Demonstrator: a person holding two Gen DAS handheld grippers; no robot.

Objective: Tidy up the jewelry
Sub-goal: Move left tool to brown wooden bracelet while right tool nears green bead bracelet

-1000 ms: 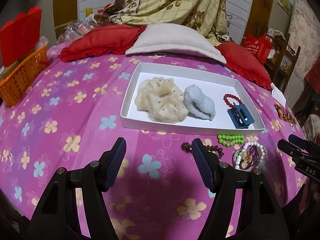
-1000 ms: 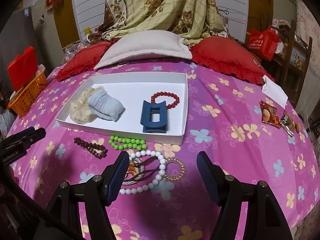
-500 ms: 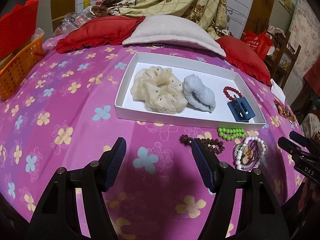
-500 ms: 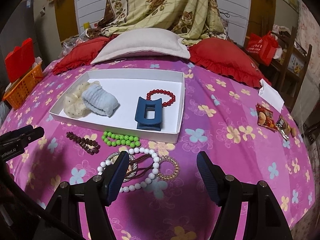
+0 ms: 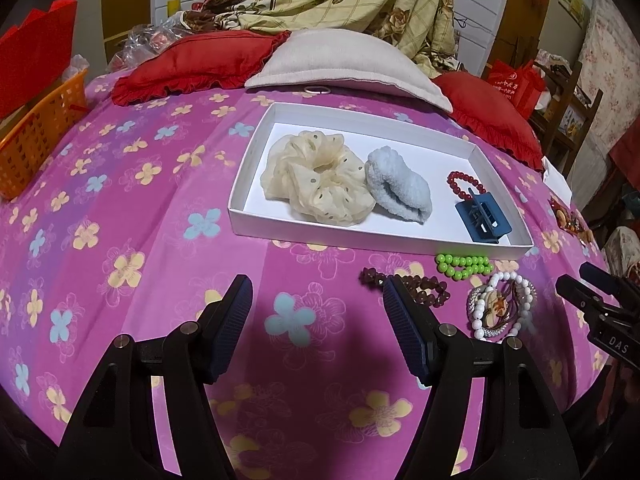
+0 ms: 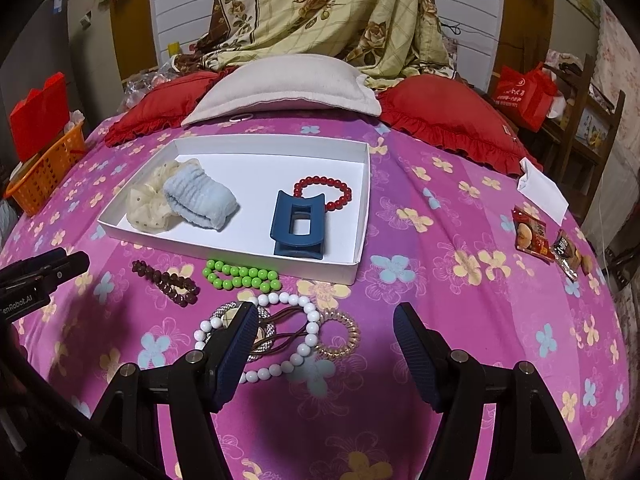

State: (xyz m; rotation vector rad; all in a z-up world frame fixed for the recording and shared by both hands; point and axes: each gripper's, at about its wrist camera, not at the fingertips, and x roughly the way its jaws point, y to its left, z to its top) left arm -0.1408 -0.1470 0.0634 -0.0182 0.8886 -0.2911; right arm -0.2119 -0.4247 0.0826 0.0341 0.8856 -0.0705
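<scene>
Both my grippers hang released with nothing between the jaws, over the near edge of the bed's pink flowered cover [image 6: 460, 208]. The loose jewelry lies in a cluster just outside the near long edge of the white tray [image 6: 362, 216], and it sits far closer to my right gripper [image 6: 326, 344] than to my left gripper [image 5: 316, 320] — the white bead bracelet [image 6: 308, 320] curls right up against my right gripper's left finger [image 6: 236, 344], with the gold coil hair tie [image 6: 338, 334] just inside the gap ahead. The green bead bracelet [image 6: 240, 275] stretches its long axis along the tray's near edge; the dark brown bead bracelet [image 6: 166, 282] slants away toward the left. From the left wrist that brown strand [image 5: 424, 286] passes behind my right-side finger, so part of it is hidden. Under the white beads lie a brown cord and a sparkly round piece, half covered by my finger — I can't tell what it is. Already in the tray: a cream scrunchie [image 5: 316, 176], a pale blue scrunchie [image 6: 200, 200], a blue claw clip [image 6: 298, 226] and a red bead bracelet [image 6: 324, 192].
</scene>
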